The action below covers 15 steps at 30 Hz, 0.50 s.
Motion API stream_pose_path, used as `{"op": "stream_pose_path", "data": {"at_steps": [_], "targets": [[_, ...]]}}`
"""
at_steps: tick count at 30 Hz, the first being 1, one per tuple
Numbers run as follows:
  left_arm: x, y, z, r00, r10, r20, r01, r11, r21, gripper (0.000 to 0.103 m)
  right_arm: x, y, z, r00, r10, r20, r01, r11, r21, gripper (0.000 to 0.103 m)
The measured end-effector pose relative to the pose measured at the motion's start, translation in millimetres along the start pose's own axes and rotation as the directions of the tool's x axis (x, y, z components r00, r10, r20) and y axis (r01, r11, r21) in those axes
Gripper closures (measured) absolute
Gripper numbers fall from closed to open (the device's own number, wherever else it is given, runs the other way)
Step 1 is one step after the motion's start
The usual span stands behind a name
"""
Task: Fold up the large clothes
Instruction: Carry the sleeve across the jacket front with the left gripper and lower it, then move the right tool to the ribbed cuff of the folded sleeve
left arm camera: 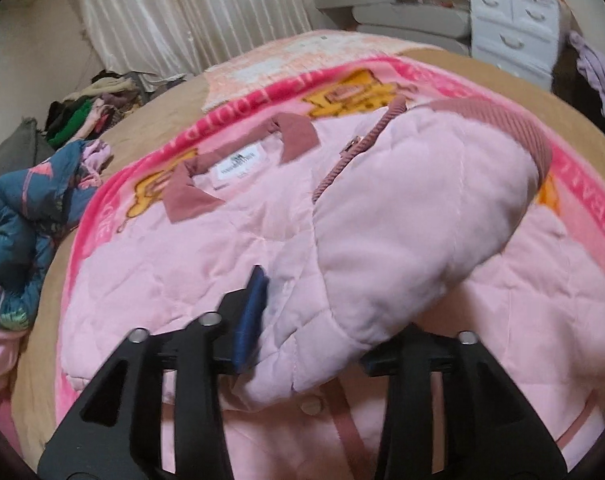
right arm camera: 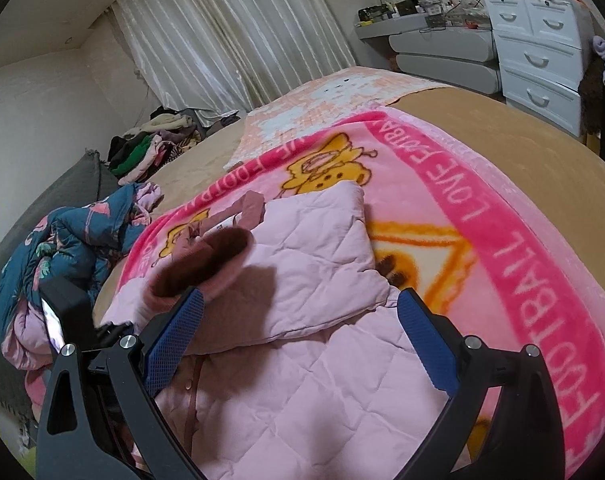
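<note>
A pink quilted jacket with a dusty-rose collar lies on a pink cartoon blanket on the bed. In the left wrist view its sleeve with a ribbed rose cuff is lifted and draped over my left gripper. One blue pad shows; the other is hidden under the fabric. In the right wrist view the jacket lies partly folded, and the cuff hangs in front. My right gripper is open and empty just above the jacket.
A crumpled dark blue patterned garment lies at the bed's left edge. A clothes pile sits by the curtains. White drawers and a grey desk stand at the far right. Tan sheet is bare beyond the blanket.
</note>
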<state>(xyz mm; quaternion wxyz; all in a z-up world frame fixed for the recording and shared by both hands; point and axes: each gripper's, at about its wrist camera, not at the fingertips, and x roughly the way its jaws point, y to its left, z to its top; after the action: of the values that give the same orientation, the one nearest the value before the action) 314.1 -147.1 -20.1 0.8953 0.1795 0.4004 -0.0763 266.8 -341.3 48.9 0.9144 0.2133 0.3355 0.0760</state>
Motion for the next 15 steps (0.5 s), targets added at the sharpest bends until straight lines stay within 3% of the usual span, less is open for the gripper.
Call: {"op": "stream_pose_path", "data": {"at_steps": [2,5,7,12,15], "targets": [[0,-4,-2,1.0,-0.012,-0.001,0.012,1.0,0.022,0.047,1,-1,1,1.0,-0.008,-0.005,0.008,1.0,-0.003,0.006],[-7,-13,-9,1.0,0.0,0.02,-0.002,0.998,0.069,0.044,2,0,1,1.0,-0.01,-0.008,0.01,1.0,-0.005,0.006],[-9,-14,-12,1.0,-0.028,0.012,0.027,0.997,0.077,0.035,1,0,2,1.0,-0.013,-0.003,0.013,1.0,-0.006,0.006],[-30,-8,-19,0.995,-0.095,0.011,0.095,0.994,0.046,0.012,1,3,2,1.0,-0.014,-0.006,0.014,1.0,0.003,0.006],[-41,5,-23,0.991,-0.132,0.004,0.132,0.991,0.008,0.009,3,8,1,1.0,-0.013,-0.011,0.013,1.0,-0.006,0.006]]}}
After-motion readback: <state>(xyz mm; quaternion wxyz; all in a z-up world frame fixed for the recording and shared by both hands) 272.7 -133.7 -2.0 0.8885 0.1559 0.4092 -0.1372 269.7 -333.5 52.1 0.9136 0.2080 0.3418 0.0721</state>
